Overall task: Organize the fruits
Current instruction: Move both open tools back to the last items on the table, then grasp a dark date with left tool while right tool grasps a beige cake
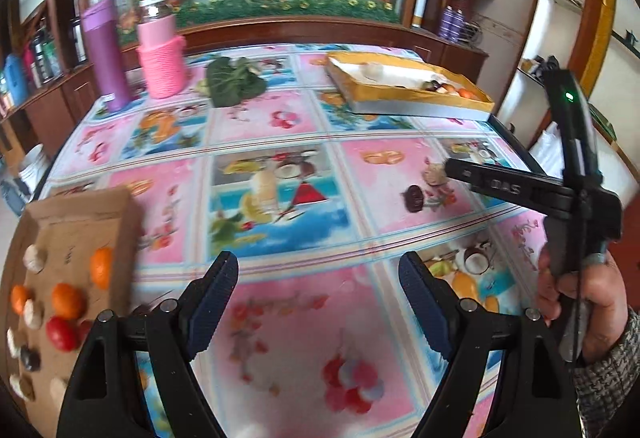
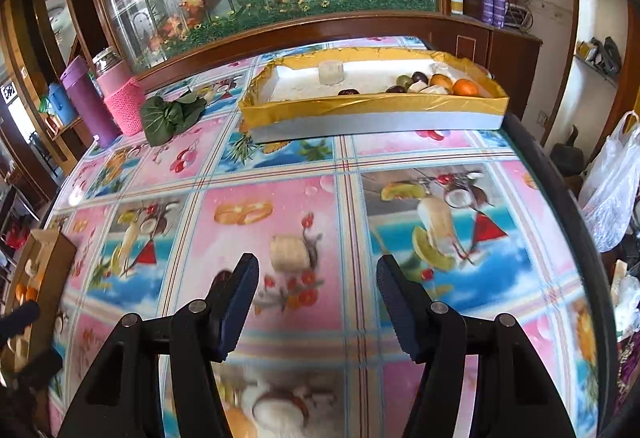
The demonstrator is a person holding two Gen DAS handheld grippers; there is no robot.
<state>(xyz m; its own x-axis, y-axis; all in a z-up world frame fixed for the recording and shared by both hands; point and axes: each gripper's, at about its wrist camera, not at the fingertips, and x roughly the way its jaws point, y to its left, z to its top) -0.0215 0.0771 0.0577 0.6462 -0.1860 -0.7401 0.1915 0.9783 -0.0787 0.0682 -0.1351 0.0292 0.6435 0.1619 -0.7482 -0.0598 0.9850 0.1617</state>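
A flat cardboard tray point(image 1: 80, 214) lies at the table's near left with several small fruits on it: oranges point(image 1: 67, 300), a red one point(image 1: 61, 333), pale and dark ones. A gold-rimmed white box point(image 2: 372, 108) stands at the far right and holds an orange point(image 2: 465, 87), a yellow fruit and dark ones at its right end. It also shows in the left wrist view point(image 1: 420, 104). My left gripper point(image 1: 319, 270) is open and empty above the cloth, right of the cardboard tray. My right gripper point(image 2: 318, 272) is open and empty; it shows in the left wrist view point(image 1: 452, 168).
A purple flask point(image 1: 105, 52) and a pink-sleeved jar point(image 1: 161, 50) stand at the far left. A dark green leafy bunch point(image 1: 234, 80) lies beside them. The fruit-print tablecloth point(image 2: 280, 158) covers the table. A white plastic bag point(image 2: 612, 182) hangs beyond the right edge.
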